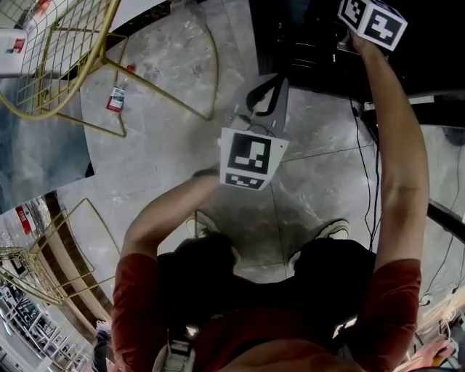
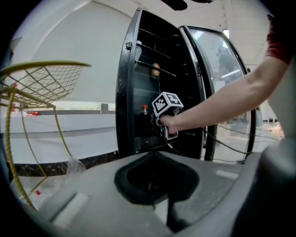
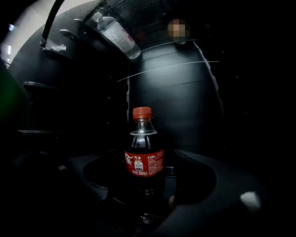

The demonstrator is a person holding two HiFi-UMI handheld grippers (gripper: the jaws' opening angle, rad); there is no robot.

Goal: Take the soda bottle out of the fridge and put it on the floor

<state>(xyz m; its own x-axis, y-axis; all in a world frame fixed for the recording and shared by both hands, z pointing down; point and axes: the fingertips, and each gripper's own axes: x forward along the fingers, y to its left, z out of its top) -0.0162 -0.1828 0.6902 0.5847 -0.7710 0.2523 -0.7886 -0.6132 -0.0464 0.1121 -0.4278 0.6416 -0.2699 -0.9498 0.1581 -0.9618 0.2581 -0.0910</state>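
Note:
A small cola bottle (image 3: 144,157) with a red cap and red label stands upright on a dark shelf inside the black fridge (image 2: 127,92). My right gripper (image 3: 147,163) reaches into the fridge, open at its widest. The bottle stands between its jaws with the pads off it. The left gripper view shows the same bottle (image 2: 144,111) just behind the right marker cube (image 2: 166,102). My left gripper (image 1: 263,86) hangs lower in front of the fridge, over the floor, shut and empty. In the head view the right marker cube (image 1: 372,20) is at the fridge's edge; its jaws are hidden.
The fridge's glass door (image 2: 222,69) stands open to the right. A clear water bottle (image 3: 115,34) lies on a higher shelf. A gold wire chair (image 1: 65,65) stands left on the marble floor (image 1: 167,145), with a small bottle (image 1: 116,96) under it. Cables (image 1: 370,182) trail at the right.

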